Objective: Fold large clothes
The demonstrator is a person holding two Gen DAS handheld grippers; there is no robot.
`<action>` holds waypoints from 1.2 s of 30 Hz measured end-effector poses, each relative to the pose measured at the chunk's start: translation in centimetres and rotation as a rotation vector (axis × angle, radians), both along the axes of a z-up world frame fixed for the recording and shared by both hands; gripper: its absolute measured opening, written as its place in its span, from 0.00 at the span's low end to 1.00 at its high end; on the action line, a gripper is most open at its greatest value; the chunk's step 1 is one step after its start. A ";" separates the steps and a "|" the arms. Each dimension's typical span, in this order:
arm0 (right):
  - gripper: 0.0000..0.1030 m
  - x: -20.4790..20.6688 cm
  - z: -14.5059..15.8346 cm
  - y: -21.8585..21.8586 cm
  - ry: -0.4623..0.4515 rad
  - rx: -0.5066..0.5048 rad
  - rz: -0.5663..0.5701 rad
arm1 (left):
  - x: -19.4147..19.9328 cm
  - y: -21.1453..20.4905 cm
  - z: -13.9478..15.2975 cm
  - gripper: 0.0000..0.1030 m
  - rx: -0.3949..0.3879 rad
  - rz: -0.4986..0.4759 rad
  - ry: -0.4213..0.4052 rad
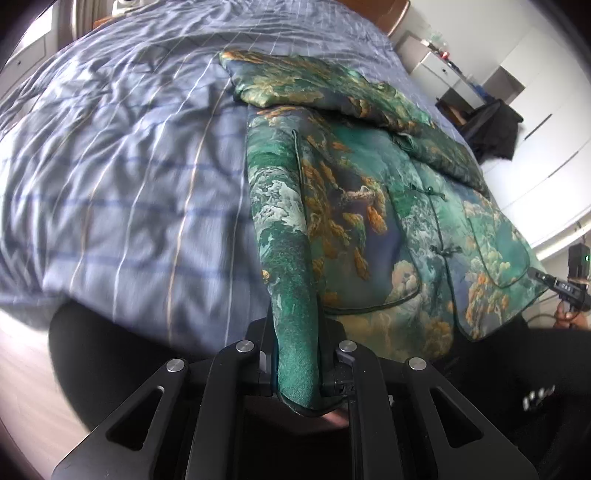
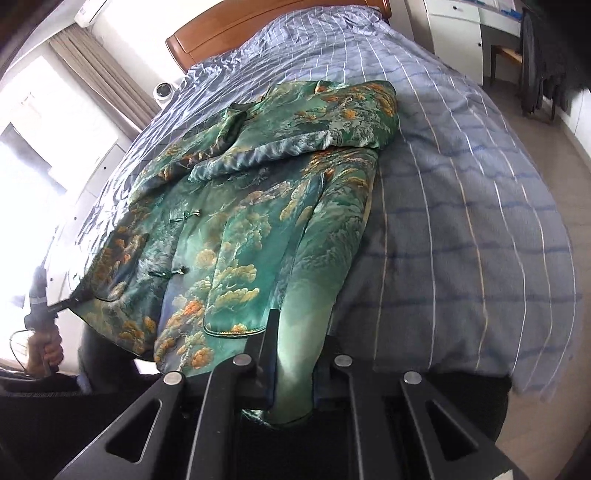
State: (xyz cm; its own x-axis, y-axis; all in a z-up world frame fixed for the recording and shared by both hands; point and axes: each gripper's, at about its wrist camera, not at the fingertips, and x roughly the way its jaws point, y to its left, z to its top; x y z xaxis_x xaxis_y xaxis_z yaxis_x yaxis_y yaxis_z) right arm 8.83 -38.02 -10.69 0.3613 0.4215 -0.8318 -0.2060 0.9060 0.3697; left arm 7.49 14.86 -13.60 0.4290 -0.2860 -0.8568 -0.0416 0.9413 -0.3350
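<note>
A green jacket (image 1: 369,206) printed with gold and orange trees lies front up on the bed, knot buttons done up, one sleeve folded across its chest. It also shows in the right wrist view (image 2: 236,206). My left gripper (image 1: 295,350) is shut on a hem corner of the jacket at the bed's near edge. My right gripper (image 2: 295,350) is shut on the opposite hem corner. Each gripper shows small in the other's view, the right gripper (image 1: 565,288) and the left gripper (image 2: 59,302), at the far hem corner.
The bed has a blue checked cover (image 1: 122,177) and a wooden headboard (image 2: 258,22). White cabinets (image 1: 535,110) and a dark chair with clothes (image 1: 491,129) stand beside it. A curtained window (image 2: 74,92) is on the other side. A person's dark trousers (image 1: 110,362) are below.
</note>
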 end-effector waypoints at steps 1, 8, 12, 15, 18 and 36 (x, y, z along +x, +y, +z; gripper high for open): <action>0.12 -0.7 0.2 -0.2 0.014 0.022 0.000 | -0.8 0.0 0.3 0.11 0.008 -0.003 0.001; 0.11 -3.1 3.4 -2.1 0.058 0.244 -0.043 | -3.3 2.4 3.6 0.10 -0.109 0.051 -0.016; 0.11 1.2 5.7 -1.9 -0.033 0.294 -0.051 | 1.4 4.1 6.8 0.10 -0.213 0.082 -0.142; 0.11 6.0 6.4 -0.8 -0.077 0.340 -0.065 | 6.8 4.0 8.1 0.10 -0.155 0.076 -0.221; 0.11 11.4 5.6 0.0 -0.103 0.360 -0.110 | 12.8 3.6 7.3 0.10 -0.113 0.110 -0.220; 0.46 24.5 -3.5 -2.6 0.012 0.488 -0.330 | 22.8 6.7 4.6 0.95 -0.173 0.229 -0.189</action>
State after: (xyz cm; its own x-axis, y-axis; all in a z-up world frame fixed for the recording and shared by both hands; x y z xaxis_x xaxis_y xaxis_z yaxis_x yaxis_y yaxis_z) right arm 33.34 -40.66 -14.20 0.5302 0.6236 -0.5745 0.0651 0.6456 0.7609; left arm 30.25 21.60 -9.04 0.6455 -0.2981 -0.7032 -0.1671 0.8433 -0.5108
